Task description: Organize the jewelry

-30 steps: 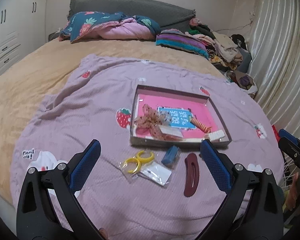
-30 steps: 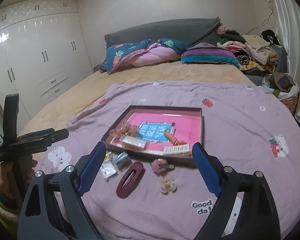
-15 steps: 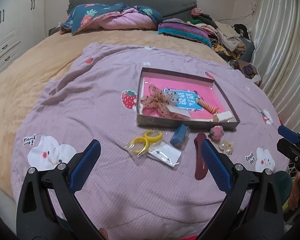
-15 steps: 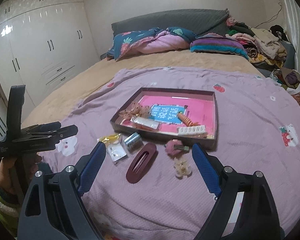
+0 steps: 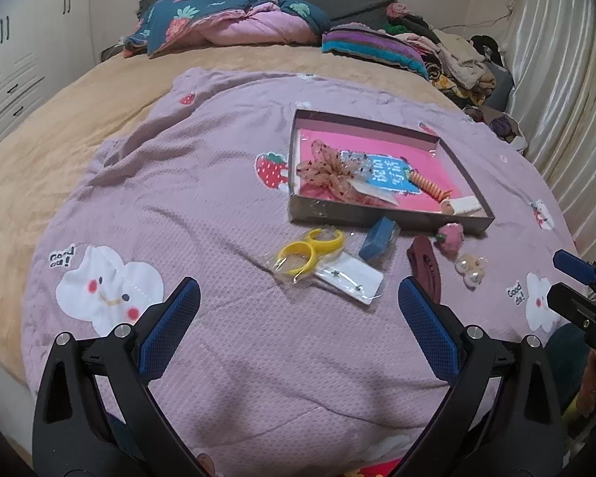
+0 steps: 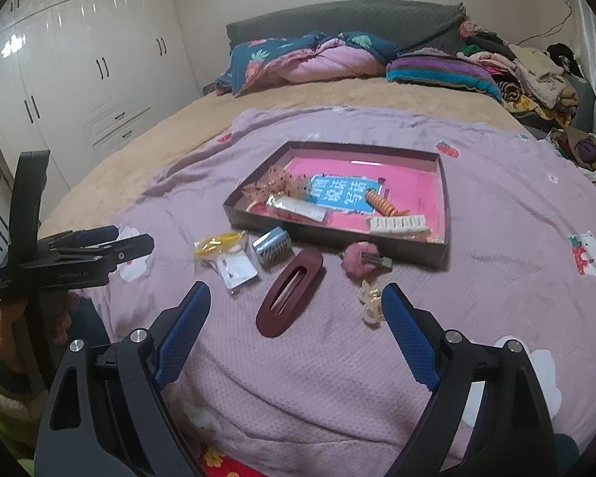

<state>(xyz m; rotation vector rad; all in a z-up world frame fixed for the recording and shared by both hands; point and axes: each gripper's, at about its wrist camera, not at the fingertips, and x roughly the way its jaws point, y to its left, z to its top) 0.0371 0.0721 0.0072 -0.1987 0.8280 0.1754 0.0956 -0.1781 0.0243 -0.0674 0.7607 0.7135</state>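
A shallow box (image 5: 381,216) with a pink lining sits on the purple blanket, holding a lace bow (image 5: 326,171), an orange spiral tie (image 5: 429,187) and a white comb clip (image 5: 463,204). Loose in front of it lie bagged yellow rings (image 5: 310,250), an earring card (image 5: 349,278), a blue clip (image 5: 377,238), a maroon oval hair clip (image 6: 290,292), a pink pompom clip (image 6: 361,262) and a cream claw clip (image 6: 369,302). My left gripper (image 5: 298,310) hangs open above the blanket, short of the rings. My right gripper (image 6: 296,318) is open too, just short of the maroon clip.
The purple blanket (image 5: 178,198) covers a tan bed. Pillows (image 5: 226,24) and a pile of clothes (image 5: 457,59) lie at the far end. A white wardrobe (image 6: 79,79) stands on the left and a curtain (image 5: 568,99) on the right. A hand (image 6: 8,334) holds the left gripper.
Both grippers have sunk toward the bed and tilted down, so the box and loose items sit higher and larger in each view. Both stay open and empty.
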